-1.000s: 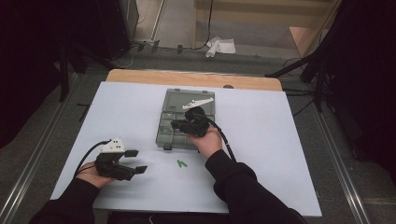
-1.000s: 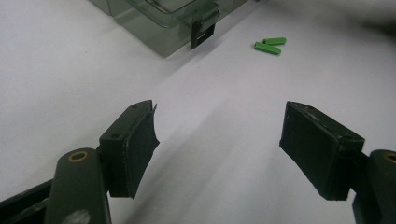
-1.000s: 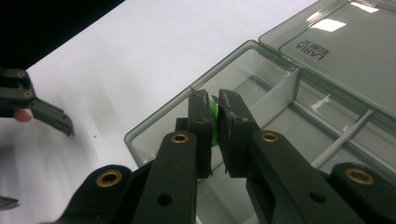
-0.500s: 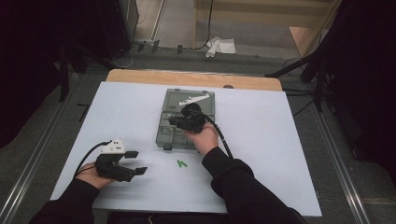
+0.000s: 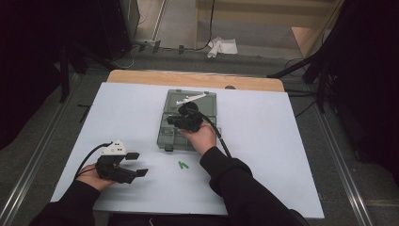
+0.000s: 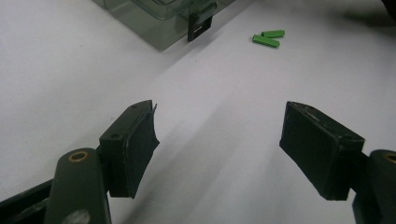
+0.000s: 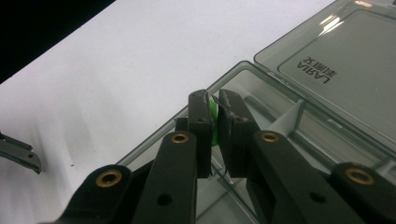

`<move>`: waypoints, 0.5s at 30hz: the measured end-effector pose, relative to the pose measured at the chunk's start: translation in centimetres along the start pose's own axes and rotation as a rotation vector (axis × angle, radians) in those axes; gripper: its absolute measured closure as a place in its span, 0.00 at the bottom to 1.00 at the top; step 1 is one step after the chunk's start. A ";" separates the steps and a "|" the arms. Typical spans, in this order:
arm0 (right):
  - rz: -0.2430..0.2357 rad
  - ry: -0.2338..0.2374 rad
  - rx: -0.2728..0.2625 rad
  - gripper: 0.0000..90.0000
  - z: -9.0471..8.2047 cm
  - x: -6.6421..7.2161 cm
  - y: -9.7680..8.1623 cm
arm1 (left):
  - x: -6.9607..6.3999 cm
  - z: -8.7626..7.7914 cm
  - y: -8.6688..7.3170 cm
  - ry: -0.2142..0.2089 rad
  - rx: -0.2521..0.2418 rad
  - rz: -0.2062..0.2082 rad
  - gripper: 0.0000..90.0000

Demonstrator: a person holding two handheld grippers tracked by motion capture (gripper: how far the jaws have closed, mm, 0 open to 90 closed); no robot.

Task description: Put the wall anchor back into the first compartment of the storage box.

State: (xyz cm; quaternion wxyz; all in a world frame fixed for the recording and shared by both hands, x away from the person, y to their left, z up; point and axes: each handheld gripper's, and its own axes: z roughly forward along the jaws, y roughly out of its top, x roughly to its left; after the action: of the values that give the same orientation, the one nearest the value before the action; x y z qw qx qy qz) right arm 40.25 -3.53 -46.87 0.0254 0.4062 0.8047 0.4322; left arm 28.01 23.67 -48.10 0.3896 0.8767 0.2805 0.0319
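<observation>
A clear grey compartment box (image 5: pixel 209 101) lies open in the middle of the white table, its lid (image 7: pixel 345 60) flat behind it. My right gripper (image 5: pixel 175 120) hangs over the box's left compartments, shut on a small green piece (image 7: pixel 214 125) pinched between its pads. My left gripper (image 5: pixel 137 164) rests low at the table's front left, open, with nothing between its fingers (image 6: pixel 135 144). Two more green pieces (image 5: pixel 183 165) lie on the table in front of the box, near its latch (image 6: pixel 198 28); they also show in the left gripper view (image 6: pixel 268 38).
A white strip (image 5: pixel 190 99) lies across the box's far end. The table's wooden far edge (image 5: pixel 197 80) borders a floor with cables and a crumpled white paper (image 5: pixel 223 46). Dark stands rise at both sides.
My right gripper has shifted a little leftward and down over the box with the green piece in it. The left gripper has stayed put.
</observation>
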 end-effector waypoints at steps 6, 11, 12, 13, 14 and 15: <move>-0.006 -0.013 0.008 0.94 0.6 0.2 0.1 | 0.0 0.0 -0.1 0.000 -0.006 0.003 0.28; -0.020 -0.016 0.006 0.89 0.7 0.1 0.1 | 0.0 0.0 -0.1 -0.001 -0.005 0.003 0.28; -0.018 -0.008 -0.003 0.82 0.6 0.1 0.1 | 0.0 0.0 0.0 -0.001 -0.006 0.002 0.28; -0.017 0.003 -0.006 0.80 0.5 0.1 0.1 | 0.0 0.0 0.0 -0.001 -0.008 0.002 0.28; -0.011 0.012 -0.005 0.79 0.4 0.1 0.2 | -0.1 -0.1 0.0 0.001 -0.009 0.003 0.28; -0.011 0.027 -0.007 0.76 0.2 0.1 0.2 | 0.0 -0.1 0.0 0.002 -0.008 0.005 0.28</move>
State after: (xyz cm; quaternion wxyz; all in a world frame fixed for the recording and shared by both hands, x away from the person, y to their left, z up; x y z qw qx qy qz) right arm 40.35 -3.24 -46.81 0.0182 0.3958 0.8056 0.4405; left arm 27.93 23.73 -48.07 0.3929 0.8757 0.2785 0.0351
